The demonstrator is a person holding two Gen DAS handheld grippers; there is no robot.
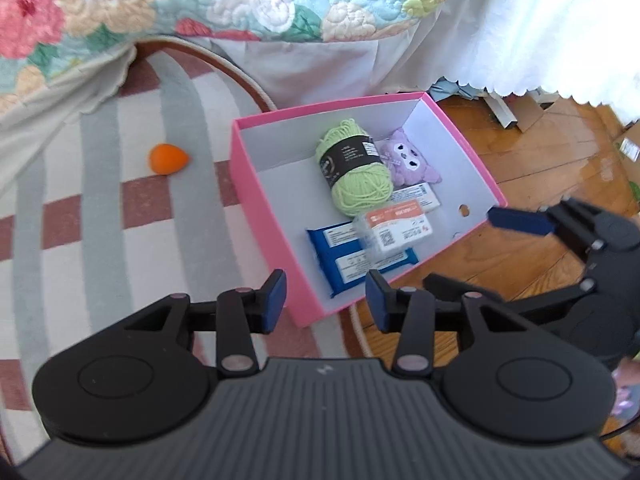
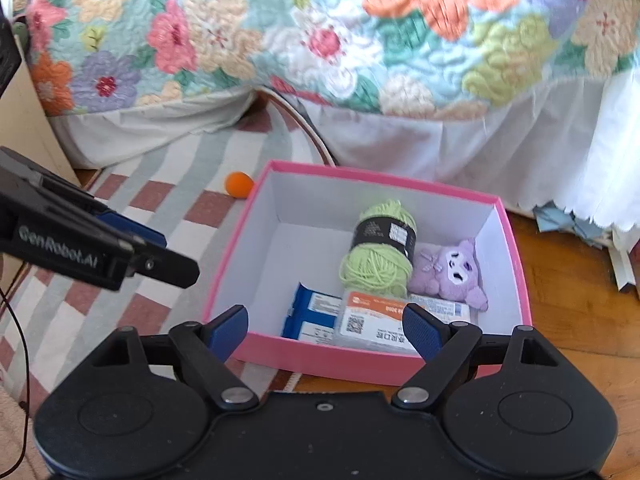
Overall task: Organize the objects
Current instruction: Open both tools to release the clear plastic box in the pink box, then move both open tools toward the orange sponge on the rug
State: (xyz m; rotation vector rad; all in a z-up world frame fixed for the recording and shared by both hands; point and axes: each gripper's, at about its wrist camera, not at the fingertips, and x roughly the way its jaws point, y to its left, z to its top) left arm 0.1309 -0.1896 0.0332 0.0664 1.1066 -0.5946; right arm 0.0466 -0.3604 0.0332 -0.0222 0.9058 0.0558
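Both grippers angled down above the pink box (image 1: 264,208). Left gripper (image 1: 326,300) jaws partly apart, empty; right gripper (image 2: 324,330) wide, empty. Green yarn (image 2: 378,260), purple plush (image 2: 452,270), packets inside the box.

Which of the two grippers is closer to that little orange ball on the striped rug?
Left. The left gripper hovers over the rug, on the small orange ball's side of the pink box; the right gripper is across it.

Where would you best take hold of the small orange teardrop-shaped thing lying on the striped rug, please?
Probably across the round fat end of the orange teardrop, coming from above: it lies on its side on the rug, clear of the pink box, and its pointed tip would likely slip.
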